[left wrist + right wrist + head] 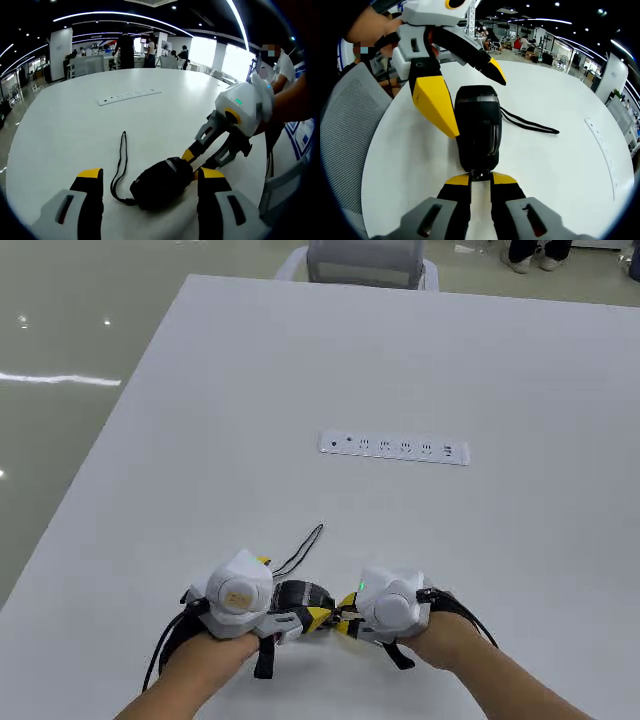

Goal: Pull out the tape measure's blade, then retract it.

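Tape measure [477,130], rounded black case, left gripper [150,176] jaws spread around it, right gripper [480,180] jaws pinching blade tip [480,174]

We're in an open-plan office — a broad white table [200,440] carries a power strip [394,447] near its middle, and a grey chair [365,262] stands at its far edge. Around us are a glossy floor [70,360], ceiling light strips [150,14] and distant desks [90,65].

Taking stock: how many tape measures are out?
1: the tape measure lies on the table, flanked by the jaws of the left gripper, with the right gripper at its end.
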`<state>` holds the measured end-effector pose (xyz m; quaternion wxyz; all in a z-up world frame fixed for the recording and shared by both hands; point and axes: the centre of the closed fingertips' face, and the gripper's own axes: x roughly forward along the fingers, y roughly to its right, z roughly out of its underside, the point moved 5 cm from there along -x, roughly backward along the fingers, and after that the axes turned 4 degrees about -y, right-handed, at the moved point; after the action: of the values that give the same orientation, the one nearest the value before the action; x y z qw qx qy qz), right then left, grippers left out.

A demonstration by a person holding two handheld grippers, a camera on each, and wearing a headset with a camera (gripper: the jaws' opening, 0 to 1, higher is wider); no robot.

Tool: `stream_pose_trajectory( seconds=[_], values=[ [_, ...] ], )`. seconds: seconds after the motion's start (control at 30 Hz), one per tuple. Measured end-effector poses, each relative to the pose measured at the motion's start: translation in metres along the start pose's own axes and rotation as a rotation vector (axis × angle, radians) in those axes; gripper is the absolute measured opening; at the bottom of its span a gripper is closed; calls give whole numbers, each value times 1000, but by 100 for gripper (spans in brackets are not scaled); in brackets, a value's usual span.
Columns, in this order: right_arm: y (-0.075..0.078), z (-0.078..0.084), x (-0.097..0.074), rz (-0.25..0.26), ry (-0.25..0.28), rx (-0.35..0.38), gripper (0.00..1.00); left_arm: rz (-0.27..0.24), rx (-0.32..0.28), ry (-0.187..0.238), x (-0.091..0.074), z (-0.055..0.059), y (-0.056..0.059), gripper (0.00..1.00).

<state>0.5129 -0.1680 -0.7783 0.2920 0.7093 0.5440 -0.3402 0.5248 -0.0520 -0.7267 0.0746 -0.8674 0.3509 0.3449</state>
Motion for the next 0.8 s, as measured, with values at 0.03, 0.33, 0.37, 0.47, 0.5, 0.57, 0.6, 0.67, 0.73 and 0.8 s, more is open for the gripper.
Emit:
stream_pose_trajectory(
  seconds=[0.03, 0.33, 0.37, 0.47, 0.5, 0.57, 0.6, 0.67, 0.73, 0.8],
  values=[
    [0, 0, 0, 3, -1, 10, 13, -2, -15, -3, -1, 4, -2, 78],
    [-7, -2, -1, 9, 7, 32, 23, 4, -32, 31, -7, 9, -10, 96],
    [-7, -5, -2, 14, 10, 31, 24, 11, -39, 34, -7, 9, -10, 99],
    [-4, -6, -3, 34, 14, 55, 38, 29, -29, 43, -8, 8, -9, 99],
    [-3, -6, -4, 41, 19, 65, 43, 32, -22, 47, -8, 7, -9, 99],
    [1, -5, -9, 65, 29, 83, 52, 48, -3, 69, -12, 3, -9, 99],
    [4, -5, -13, 81, 41, 106, 56, 51, 5, 85, -15, 0, -9, 99],
    [7, -5, -19, 102, 59, 157, 70, 50, 10, 87, -17, -1, -11, 99],
    [9, -4, -26, 130, 78, 207, 88, 49, 12, 95, -20, -3, -14, 99],
    [14, -3, -35, 180, 104, 221, 100, 45, 8, 99, -24, -3, -17, 99]
  ],
)
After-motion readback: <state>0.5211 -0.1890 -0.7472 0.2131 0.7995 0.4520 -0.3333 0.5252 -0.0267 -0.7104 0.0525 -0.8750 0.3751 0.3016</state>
